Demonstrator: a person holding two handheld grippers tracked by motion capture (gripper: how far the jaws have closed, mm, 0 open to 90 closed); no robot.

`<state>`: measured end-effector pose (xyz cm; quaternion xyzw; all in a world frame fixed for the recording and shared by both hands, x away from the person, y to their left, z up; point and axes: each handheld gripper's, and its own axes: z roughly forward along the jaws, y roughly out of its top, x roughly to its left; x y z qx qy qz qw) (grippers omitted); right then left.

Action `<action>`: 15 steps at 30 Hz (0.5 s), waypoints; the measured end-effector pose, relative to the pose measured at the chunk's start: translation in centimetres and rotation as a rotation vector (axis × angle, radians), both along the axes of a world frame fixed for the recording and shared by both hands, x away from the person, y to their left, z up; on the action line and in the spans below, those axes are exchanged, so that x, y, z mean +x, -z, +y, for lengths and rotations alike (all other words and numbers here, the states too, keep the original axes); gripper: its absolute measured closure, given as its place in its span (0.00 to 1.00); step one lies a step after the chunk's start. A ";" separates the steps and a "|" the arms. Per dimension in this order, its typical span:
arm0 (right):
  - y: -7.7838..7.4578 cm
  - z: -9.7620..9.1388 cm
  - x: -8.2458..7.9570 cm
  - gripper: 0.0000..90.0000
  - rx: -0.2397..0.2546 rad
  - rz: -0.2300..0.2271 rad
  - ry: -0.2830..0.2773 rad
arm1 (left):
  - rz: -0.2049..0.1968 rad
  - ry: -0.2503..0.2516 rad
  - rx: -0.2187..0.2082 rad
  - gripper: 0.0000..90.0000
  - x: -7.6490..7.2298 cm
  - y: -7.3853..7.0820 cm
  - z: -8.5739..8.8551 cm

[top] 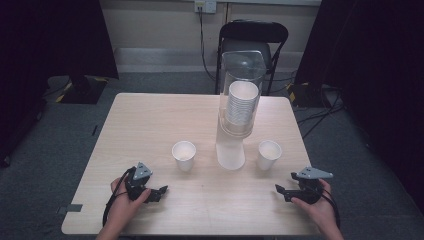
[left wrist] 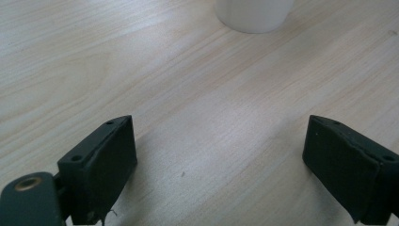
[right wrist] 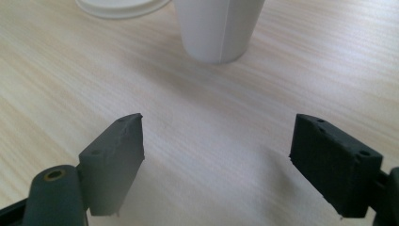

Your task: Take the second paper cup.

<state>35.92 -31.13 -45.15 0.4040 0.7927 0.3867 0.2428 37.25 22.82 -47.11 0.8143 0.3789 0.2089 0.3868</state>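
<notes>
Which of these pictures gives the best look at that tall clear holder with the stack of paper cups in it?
The high view: it shows the whole cup dispenser, its clear tube, the stacked cups and its white base. The right gripper view catches just a rim of that base. In the left gripper view, the white object at the top edge cannot be identified.

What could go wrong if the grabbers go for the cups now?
1. The left cup and right cup look light and empty, so a bump from the open left gripper or right gripper could tip one.
2. Both cups stand close to the tall dispenser; a wide reach might knock it.
3. Squeezing hard could crumple a cup.
</notes>
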 end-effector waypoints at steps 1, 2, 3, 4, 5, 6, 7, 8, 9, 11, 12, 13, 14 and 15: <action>0.1 -0.1 -0.1 0.19 -0.004 0.000 -0.001 | 0.001 -0.004 -0.004 0.11 0.0 0.0 0.0; 0.2 -0.2 -0.3 0.19 -0.011 0.002 -0.002 | 0.000 -0.001 -0.002 0.11 0.0 0.0 0.0; 0.3 -0.3 -0.4 0.19 -0.013 0.002 -0.002 | 0.002 -0.004 -0.004 0.11 0.0 0.0 0.0; 0.3 -0.5 -0.6 0.19 -0.010 0.002 -0.001 | 0.000 -0.001 0.000 0.11 0.0 0.0 0.0; 0.4 -0.6 -0.7 0.19 -0.009 0.002 -0.003 | 0.002 -0.003 -0.003 0.11 0.0 0.0 0.0; 0.4 -0.8 -0.9 0.19 -0.005 0.005 -0.001 | 0.000 0.000 0.000 0.11 0.0 0.0 0.0; 0.4 -0.8 -0.9 0.19 -0.005 0.005 -0.001 | 0.000 0.000 0.000 0.11 0.0 0.0 0.0; 0.5 -1.2 -1.1 0.20 -0.009 0.007 -0.005 | 0.002 -0.004 -0.004 0.11 0.0 0.0 0.0; 0.5 -1.3 -1.3 0.20 -0.010 0.012 -0.002 | 0.000 -0.001 -0.001 0.11 0.0 0.0 0.0; 0.6 -1.7 -1.5 0.20 -0.006 0.013 0.001 | 0.001 -0.003 -0.003 0.11 0.0 0.0 0.0; 0.6 -1.9 -1.6 0.20 -0.004 0.014 0.002 | 0.001 -0.003 -0.002 0.11 0.0 0.0 0.0; 0.6 -2.0 -1.7 0.20 -0.002 0.016 0.003 | 0.000 0.000 0.000 0.11 0.0 0.0 0.0; 0.6 -2.2 -1.8 0.20 -0.004 0.018 0.003 | 0.000 0.000 0.001 0.11 0.0 0.0 0.0; 0.7 -2.4 -1.9 0.20 -0.008 0.018 -0.001 | 0.000 0.000 0.001 0.11 0.0 0.0 0.0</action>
